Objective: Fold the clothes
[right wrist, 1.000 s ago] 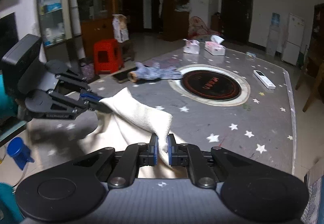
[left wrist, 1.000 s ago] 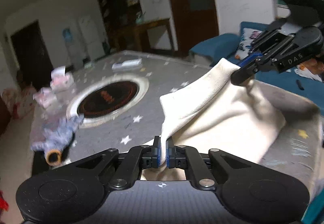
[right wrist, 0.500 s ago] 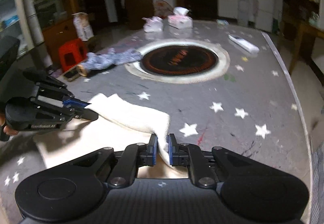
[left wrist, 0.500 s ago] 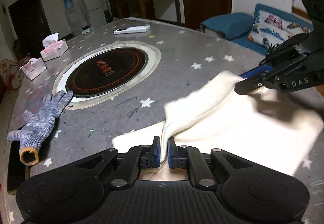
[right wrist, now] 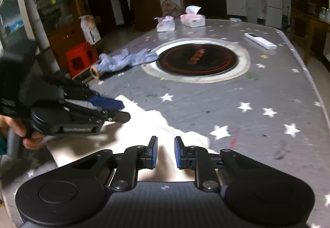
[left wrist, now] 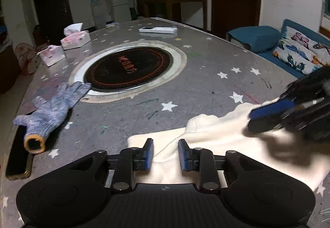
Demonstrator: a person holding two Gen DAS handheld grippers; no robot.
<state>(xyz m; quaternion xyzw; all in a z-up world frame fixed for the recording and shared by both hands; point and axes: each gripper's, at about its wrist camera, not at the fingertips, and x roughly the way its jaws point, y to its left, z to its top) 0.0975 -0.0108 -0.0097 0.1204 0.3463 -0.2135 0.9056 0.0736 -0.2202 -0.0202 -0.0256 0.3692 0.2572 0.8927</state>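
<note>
Bare table (left wrist: 206, 83) is lying open ahead of the cream garment (left wrist: 216, 139) at the near edge, up to the round black hotplate (left wrist: 129, 68) in the middle. A blue knitted glove (left wrist: 53, 110) and a dark phone (left wrist: 18, 155) are blocking the left edge. Tissue boxes (left wrist: 75, 39) and a white remote (left wrist: 157, 30) are crowding the far edge.

On the starred table (left wrist: 206, 59): one cream garment (left wrist: 216, 137), one blue knit glove (left wrist: 53, 110), two tissue boxes (left wrist: 76, 39), one white remote (left wrist: 157, 30), one round hotplate (left wrist: 129, 68), and two grippers, lower centre (left wrist: 166, 153) and right edge (left wrist: 266, 116).
</note>
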